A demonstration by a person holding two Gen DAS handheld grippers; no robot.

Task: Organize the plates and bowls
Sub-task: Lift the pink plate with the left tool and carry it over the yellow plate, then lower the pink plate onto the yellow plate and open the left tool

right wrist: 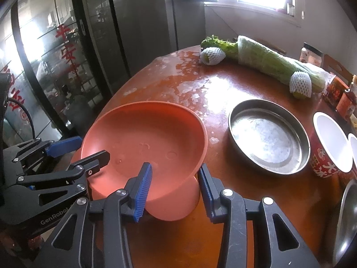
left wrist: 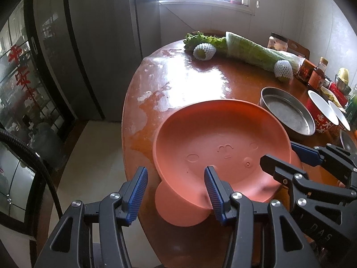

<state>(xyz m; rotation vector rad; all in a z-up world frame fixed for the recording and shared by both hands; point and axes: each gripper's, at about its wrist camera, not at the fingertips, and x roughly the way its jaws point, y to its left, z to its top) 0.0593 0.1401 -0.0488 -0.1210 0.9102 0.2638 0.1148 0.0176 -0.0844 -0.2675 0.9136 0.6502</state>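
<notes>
The person is working on the orange footed bowl (right wrist: 145, 134), which is sitting at the near corner of the worktop (right wrist: 223, 84), close to the edge that is running off toward 8 o'clock in the right wrist view.

The left claw (left wrist: 175, 172) is standing astride the bowl's rim at about 9 o'clock in that view, one finger inside the basin and one outside the wall. The right claw (right wrist: 174, 167) is doing the same at about 5 o'clock. Both are standing part open, the right one narrower than the left. Whether the pads are actually pressing on the wall, the views are not showing clearly enough to tell. Nor is it clear whether the foot is resting flat or coming slightly off the surface.

The step in hand is probably a two-sided carry of the bowl toward the other dishes. The shallow steel pan (right wrist: 267, 138) is lying at 3 o'clock from the bowl, with a red paper tub (right wrist: 330, 147) just beyond it.

To do this well, both claws should be biting the sloping wall firmly below the rim before any lift. The two hands should be rising together and keeping level, since uneven pull would be twisting the bowl out of one grip. The worktop is looking wet and glossy, so sliding is risky. Lifting clear and away from the edge is seeming safer.
</notes>
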